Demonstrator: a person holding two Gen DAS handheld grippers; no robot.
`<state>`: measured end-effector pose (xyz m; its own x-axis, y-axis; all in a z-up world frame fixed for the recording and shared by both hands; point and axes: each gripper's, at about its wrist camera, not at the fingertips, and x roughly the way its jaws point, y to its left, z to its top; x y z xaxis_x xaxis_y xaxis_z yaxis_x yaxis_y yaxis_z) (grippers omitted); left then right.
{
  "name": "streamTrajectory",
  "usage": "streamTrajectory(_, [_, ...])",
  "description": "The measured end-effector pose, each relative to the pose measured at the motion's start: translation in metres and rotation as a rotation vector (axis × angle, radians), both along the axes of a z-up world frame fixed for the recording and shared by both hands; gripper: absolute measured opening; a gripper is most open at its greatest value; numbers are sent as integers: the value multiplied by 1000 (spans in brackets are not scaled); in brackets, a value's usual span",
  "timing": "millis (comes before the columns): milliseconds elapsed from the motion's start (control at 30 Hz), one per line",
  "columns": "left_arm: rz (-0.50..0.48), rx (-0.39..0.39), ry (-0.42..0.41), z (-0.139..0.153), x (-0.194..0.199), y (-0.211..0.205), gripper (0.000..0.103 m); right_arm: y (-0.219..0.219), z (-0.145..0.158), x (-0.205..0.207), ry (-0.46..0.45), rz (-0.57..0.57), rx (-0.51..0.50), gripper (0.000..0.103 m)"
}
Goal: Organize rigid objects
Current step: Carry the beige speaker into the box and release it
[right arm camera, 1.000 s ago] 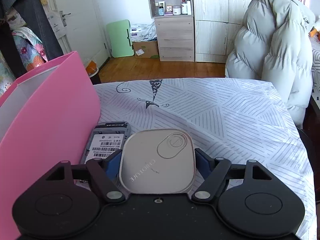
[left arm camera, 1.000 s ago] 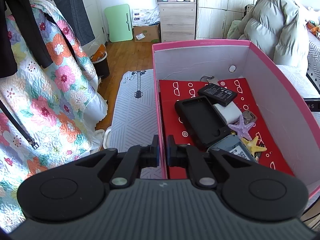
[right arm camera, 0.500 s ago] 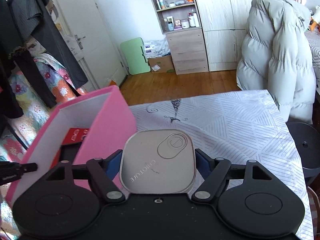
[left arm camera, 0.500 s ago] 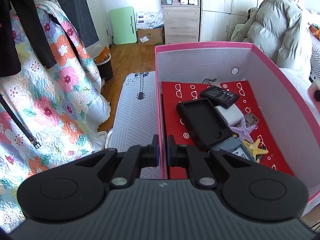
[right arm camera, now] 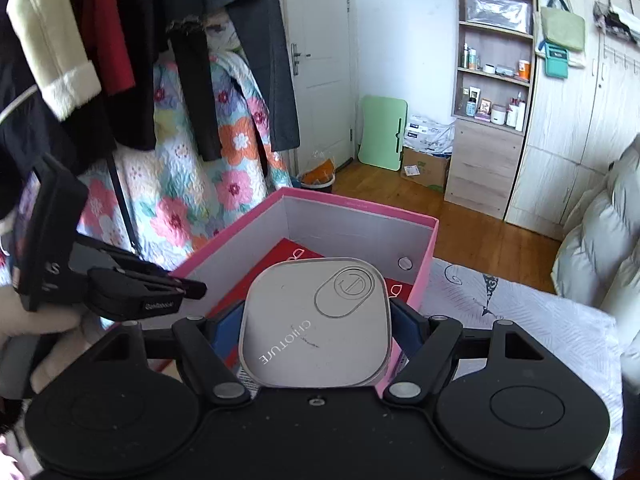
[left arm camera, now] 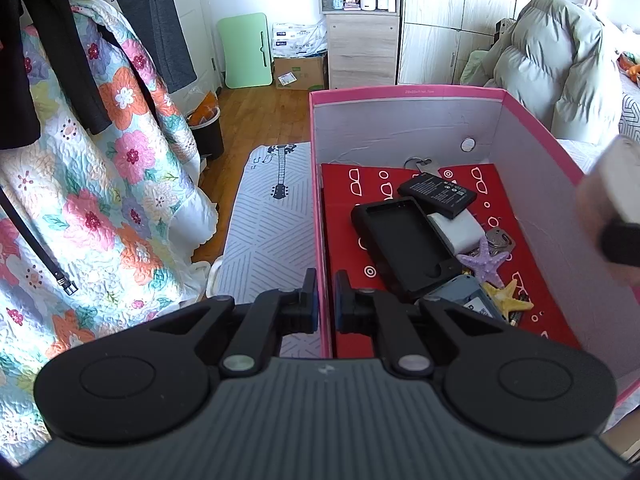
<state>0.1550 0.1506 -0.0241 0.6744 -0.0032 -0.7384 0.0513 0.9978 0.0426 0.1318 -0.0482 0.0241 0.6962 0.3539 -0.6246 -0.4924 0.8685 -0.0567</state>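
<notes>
The flat grey square device (right arm camera: 316, 320) sits low in the centre of the right wrist view, pinched by its side edges in the right hand-held gripper (right arm camera: 316, 326), level above the near part of the pink box (right arm camera: 424, 264), probably so it can drop flat onto the red lining. At the lower centre of the left wrist view, the left hand-held gripper (left arm camera: 326, 300) is clamped narrow on the box's left wall, apparently to steady it beside the black case (left arm camera: 400, 248) and starfish (left arm camera: 484, 260) already inside.

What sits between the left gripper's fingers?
The pink box's near side wall, pinched between the left gripper's fingers; the left wrist view shows it.
</notes>
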Motion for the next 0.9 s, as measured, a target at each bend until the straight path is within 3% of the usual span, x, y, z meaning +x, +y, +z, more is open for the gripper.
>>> streamTrajectory(67, [-10, -5, 5, 1, 1, 1, 6, 13, -6, 4, -25, -10, -81, 79])
streamTrajectory(267, [-29, -22, 12, 1, 3, 5, 6, 34, -16, 31, 19, 97, -173, 79])
streamTrajectory(500, [-25, -36, 10, 1, 3, 7, 6, 58, -36, 79, 25, 87, -381, 79])
streamTrajectory(633, [-31, -32, 12, 1, 2, 7, 6, 56, -40, 92, 95, 103, -336, 79])
streamTrajectory(733, [-33, -34, 13, 2, 3, 7, 6, 46, -30, 89, 49, 72, -284, 88])
streamTrajectory(900, [-36, -18, 6, 1, 3, 5, 6, 26, -8, 77, -3, 33, -202, 89])
